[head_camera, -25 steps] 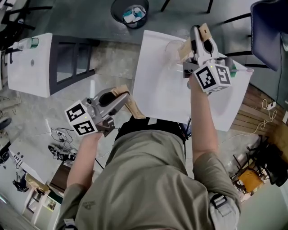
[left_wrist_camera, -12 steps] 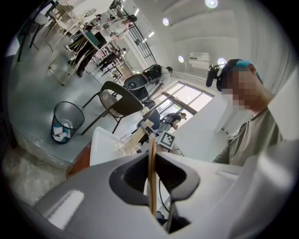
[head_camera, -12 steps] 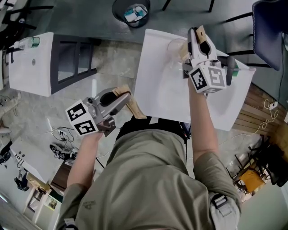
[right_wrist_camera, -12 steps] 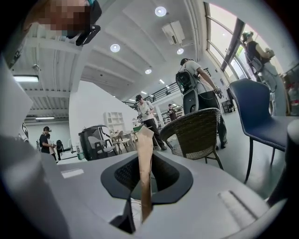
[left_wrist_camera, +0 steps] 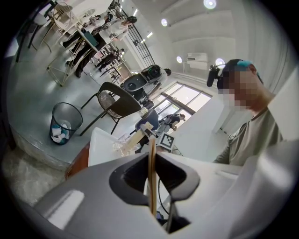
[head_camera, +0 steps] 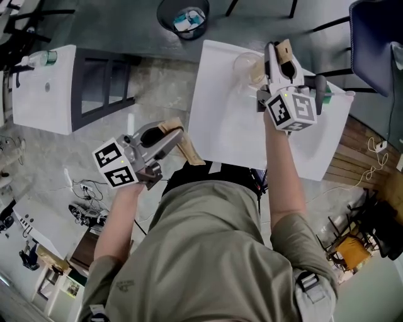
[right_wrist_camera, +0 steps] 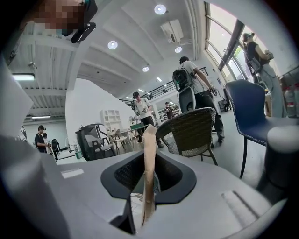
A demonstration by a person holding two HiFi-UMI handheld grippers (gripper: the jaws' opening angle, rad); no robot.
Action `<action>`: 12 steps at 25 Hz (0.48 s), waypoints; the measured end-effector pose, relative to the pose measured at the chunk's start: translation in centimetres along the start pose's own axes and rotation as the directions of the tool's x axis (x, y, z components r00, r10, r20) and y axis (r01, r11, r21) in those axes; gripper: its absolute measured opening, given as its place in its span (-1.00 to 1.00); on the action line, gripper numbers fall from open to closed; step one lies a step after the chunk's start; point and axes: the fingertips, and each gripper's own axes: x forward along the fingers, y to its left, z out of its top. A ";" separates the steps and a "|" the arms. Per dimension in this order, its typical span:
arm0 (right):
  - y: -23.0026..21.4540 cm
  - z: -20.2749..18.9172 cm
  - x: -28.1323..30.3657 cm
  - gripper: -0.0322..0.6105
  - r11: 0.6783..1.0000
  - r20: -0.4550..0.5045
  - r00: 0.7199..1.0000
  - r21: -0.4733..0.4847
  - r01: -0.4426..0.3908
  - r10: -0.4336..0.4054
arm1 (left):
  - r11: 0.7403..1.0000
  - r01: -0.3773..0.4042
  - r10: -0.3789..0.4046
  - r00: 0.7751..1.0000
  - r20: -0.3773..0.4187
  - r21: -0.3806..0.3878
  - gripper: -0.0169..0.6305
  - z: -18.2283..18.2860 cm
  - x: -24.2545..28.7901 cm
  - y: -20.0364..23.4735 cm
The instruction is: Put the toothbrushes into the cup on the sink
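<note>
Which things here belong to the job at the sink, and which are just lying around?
Job: clear cup, white sink, left gripper, right gripper.
Lying about: waste bin, blue chair, white cabinet, bottle.

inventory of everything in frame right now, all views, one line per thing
sink: 1, white, in front of the person
cup: 1, clear, far end of the sink, beside the right gripper's tips
toothbrushes: none I can make out
waste bin: 1, dark, paper inside, on the floor beyond the sink
cabinet: 1, white, left
bottle: 1, clear greenish, on the cabinet's far edge
blue chair: 1, far right
wicker chair: 1, dark, beyond the sink
cables: tangle, black, on the floor at left
bystanders: several, background
left gripper: grey, tan pads together, left of the sink
right gripper: grey, tan pads together, over the sink
shirt: olive
</note>
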 end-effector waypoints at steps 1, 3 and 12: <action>-0.1 -0.1 -0.1 -0.72 1.000 -0.005 1.000 0.005 0.002 -0.002 | 1.000 0.002 -0.002 1.000 0.001 0.002 -0.82 0.1 0.0 0.0; -0.2 -0.1 -0.6 -0.72 1.000 -0.007 1.000 0.012 0.006 -0.006 | 1.000 0.006 -0.006 1.000 0.004 0.006 -0.82 0.1 0.0 -0.2; -0.1 1.4 -2.1 -0.70 1.000 0.016 1.000 0.026 0.016 -0.016 | 0.999 0.022 -0.023 1.000 0.009 0.027 -0.82 0.0 -0.5 -1.4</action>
